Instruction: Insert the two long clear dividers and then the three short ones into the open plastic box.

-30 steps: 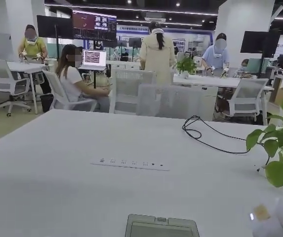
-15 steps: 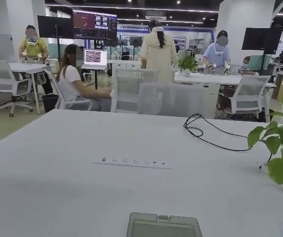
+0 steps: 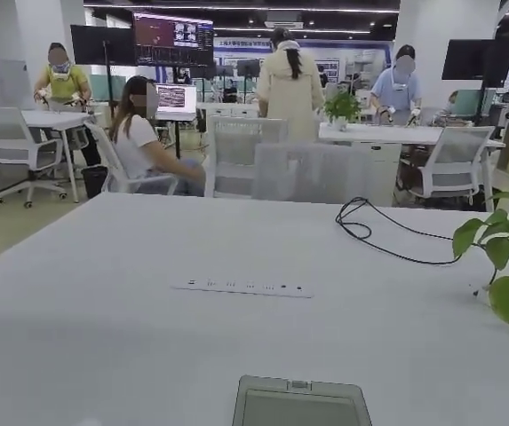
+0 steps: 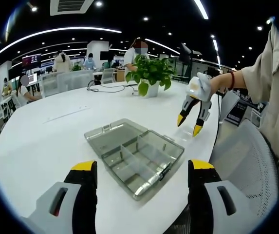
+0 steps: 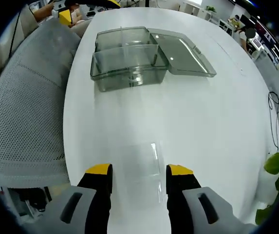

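The open clear plastic box (image 4: 141,158) lies on the white table (image 4: 42,141), its lid (image 4: 112,132) folded flat beside it. Clear partition walls show inside the box. My left gripper (image 4: 143,168) hovers open just short of the box, nothing between its jaws. My right gripper (image 4: 190,122) hangs open beyond the box's right corner, held by a hand. In the right gripper view, that gripper (image 5: 139,170) is open above a faint clear divider (image 5: 146,156) lying flat on the table, with the box (image 5: 127,61) farther ahead. The lid's edge (image 3: 294,404) shows in the head view.
A potted plant (image 4: 150,73) stands on the far side of the table, with a black cable (image 3: 387,235) and a flush power strip (image 3: 245,287). A mesh chair (image 5: 25,122) stands against the table's near edge. People sit and stand at desks beyond.
A white gripper that showed at the lower right corner of the head view has slid out of it. The head camera has shifted slightly; box and table are unmoved.
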Demonstrator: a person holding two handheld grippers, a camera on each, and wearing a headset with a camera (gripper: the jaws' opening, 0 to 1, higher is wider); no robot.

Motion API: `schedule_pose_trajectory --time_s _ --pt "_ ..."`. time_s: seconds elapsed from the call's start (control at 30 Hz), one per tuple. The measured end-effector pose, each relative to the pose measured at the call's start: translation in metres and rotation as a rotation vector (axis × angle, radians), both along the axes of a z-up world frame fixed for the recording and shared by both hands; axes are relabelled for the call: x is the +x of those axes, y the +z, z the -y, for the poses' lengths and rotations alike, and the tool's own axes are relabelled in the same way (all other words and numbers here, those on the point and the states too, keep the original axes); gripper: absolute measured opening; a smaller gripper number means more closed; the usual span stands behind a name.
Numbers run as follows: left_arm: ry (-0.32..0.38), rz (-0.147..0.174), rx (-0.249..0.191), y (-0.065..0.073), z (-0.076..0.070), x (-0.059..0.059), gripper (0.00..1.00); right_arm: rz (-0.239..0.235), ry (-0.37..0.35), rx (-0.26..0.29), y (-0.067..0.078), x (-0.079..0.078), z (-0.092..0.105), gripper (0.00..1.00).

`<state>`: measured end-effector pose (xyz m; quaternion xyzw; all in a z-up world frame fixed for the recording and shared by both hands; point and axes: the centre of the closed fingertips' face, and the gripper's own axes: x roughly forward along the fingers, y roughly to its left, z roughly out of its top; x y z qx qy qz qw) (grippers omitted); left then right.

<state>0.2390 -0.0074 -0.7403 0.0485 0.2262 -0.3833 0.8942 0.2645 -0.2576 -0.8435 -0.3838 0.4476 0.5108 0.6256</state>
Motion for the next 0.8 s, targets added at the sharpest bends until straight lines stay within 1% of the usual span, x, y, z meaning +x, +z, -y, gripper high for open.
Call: schedule_pose_trajectory --time_s 0.1,0.2,0.3,0.57,0.8 --pt "0.001 -0.002 0.004 -0.001 0.0 0.0 0.77 0.002 0.012 -0.005 -0.003 0.0 0.003 0.43" --pt "0.001 -0.004 0.007 -0.002 -0.001 0.0 0.76 -0.007 0.023 -0.007 -0.005 -0.001 0.004 0.43" --pt "0.002 -0.004 0.01 -0.002 -0.001 0.0 0.76 -0.01 0.05 -0.001 -0.007 -0.003 0.003 0.42" --pt "0.002 -0.002 0.012 0.0 -0.001 -0.001 0.76 -0.017 0.063 -0.008 -0.011 -0.002 0.005 0.39" --pt "0.005 -0.001 0.015 0.001 -0.001 -0.001 0.75 -0.009 0.065 -0.006 -0.011 0.0 0.005 0.37"
